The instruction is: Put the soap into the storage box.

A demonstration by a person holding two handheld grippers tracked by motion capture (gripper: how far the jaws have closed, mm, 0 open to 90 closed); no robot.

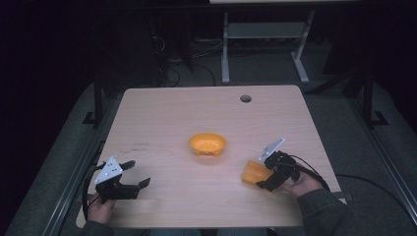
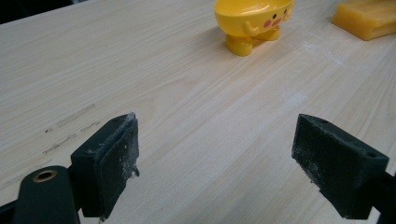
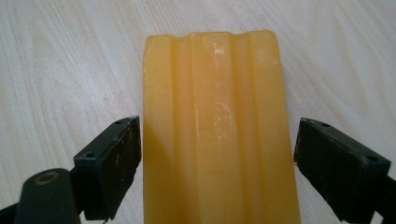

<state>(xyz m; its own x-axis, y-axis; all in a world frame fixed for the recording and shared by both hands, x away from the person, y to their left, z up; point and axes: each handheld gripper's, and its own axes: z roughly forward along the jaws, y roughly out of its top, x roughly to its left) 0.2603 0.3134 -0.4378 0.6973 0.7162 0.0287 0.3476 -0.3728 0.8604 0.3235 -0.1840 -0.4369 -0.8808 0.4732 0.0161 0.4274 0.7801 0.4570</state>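
A yellow-orange ridged block (image 1: 254,173) lies flat on the wooden table (image 1: 172,118) at the right front. My right gripper (image 1: 262,173) straddles its near end, open, one jaw on each side. In the right gripper view the block (image 3: 217,126) runs lengthwise between the jaws, the left jaw close to its edge and the right jaw a small gap away. An orange bowl (image 1: 207,144) with a painted face and small feet stands mid-table. My left gripper (image 1: 137,173) is open at the left front, with bare table between its jaws (image 2: 215,158). Beyond them stand the bowl (image 2: 252,21) and the block (image 2: 366,17).
A round cable hole (image 1: 245,98) sits near the table's far edge. Faint scuff marks (image 1: 135,146) show on the left half. Beyond the table are the legs of another desk (image 1: 225,49) and dark floor with cables.
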